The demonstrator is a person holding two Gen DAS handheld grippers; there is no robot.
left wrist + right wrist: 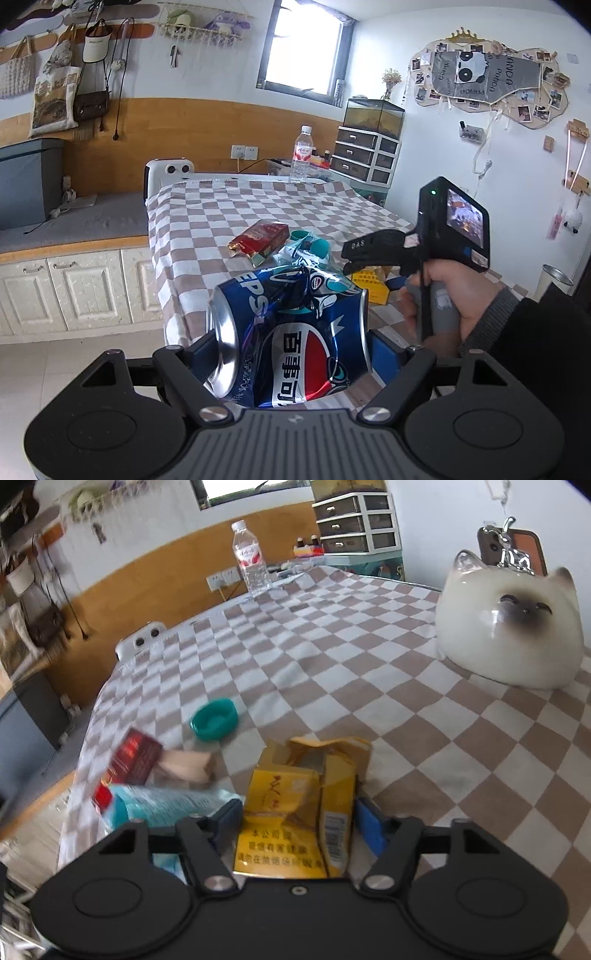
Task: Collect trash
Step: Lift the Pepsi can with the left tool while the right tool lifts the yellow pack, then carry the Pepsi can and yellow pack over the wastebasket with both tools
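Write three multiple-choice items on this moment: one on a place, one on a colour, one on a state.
1. Where does the water bottle stand?
A. far end of the checked table
B. on the floor
C. inside the drawer unit

2. What colour is the round lid?
A. red
B. teal
C. yellow

3. What is between the left gripper fingers?
A. nothing
B. a crushed blue can
C. a glass

Answers: 1 A, it stands upright at the cloth's far edge; 2 B, teal against the checks; 3 B, the dented can fills the gap.

checkered table (369,646) — red pack (258,236), teal cap (214,719)
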